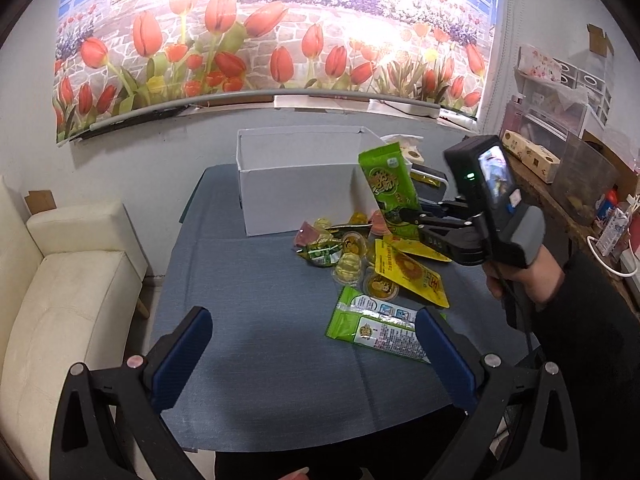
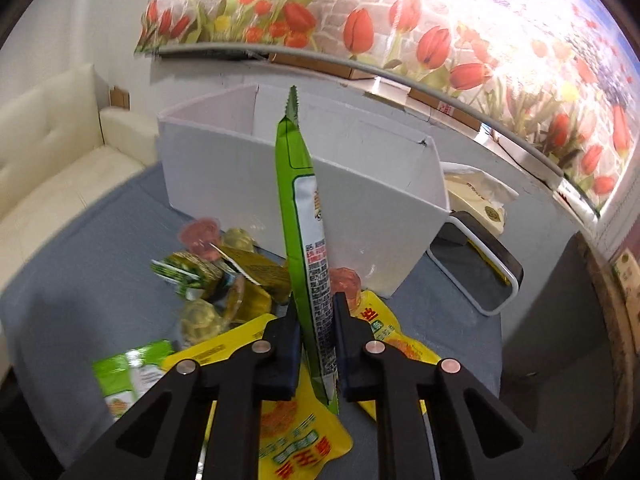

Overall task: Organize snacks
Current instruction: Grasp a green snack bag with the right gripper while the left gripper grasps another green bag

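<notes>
My right gripper (image 2: 316, 316) is shut on a long green snack packet (image 2: 306, 232) and holds it upright above the snack pile, in front of the white box (image 2: 224, 168). It also shows in the left wrist view (image 1: 408, 216) with the green packet (image 1: 386, 180). Yellow packets (image 1: 412, 272), jelly cups (image 1: 348, 268) and another green packet (image 1: 376, 324) lie on the blue table (image 1: 260, 320). My left gripper (image 1: 314, 340) is open and empty, low over the near table, left of that green packet.
A cream sofa (image 1: 60, 300) stands left of the table. A white-framed tray (image 2: 476, 276) lies right of the box. A cluttered shelf (image 1: 560, 168) runs along the right wall. A tulip poster (image 1: 260, 40) hangs behind the box.
</notes>
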A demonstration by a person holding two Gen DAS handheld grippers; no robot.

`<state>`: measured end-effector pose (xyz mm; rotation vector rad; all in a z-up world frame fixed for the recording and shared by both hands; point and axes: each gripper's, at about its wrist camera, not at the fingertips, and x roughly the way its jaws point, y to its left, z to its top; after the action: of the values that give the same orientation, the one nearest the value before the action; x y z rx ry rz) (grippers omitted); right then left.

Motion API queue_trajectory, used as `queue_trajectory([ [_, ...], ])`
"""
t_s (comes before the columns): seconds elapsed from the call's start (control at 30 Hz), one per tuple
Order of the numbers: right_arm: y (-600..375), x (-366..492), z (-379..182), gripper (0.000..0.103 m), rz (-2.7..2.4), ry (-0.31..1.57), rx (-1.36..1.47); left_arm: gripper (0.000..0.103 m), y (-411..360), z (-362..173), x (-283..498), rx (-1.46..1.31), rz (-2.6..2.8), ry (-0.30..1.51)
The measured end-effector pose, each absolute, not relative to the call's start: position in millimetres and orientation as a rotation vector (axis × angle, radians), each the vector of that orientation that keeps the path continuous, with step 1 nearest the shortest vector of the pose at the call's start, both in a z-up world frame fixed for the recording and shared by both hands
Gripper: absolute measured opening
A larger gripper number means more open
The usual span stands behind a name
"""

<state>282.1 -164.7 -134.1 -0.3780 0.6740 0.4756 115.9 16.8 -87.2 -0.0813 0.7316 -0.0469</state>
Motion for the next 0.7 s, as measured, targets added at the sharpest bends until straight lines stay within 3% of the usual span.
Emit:
queue_trajectory([
  [0.2,-182,253,-104,0.014,0.487,0.668,-0.2,0.103,8,-79,122,-0.046,-0.05,0.687],
  [0.43,-184,248,-81,0.014,0.468,0.604,-0.219,0.103,0,-79,150,-0.056,-0.071,0.688],
  [0.7,-210,245,-71,0.014,0.439,0.572,-0.191,0.103,-31,-166,207,-0.275,0.046,1.02],
])
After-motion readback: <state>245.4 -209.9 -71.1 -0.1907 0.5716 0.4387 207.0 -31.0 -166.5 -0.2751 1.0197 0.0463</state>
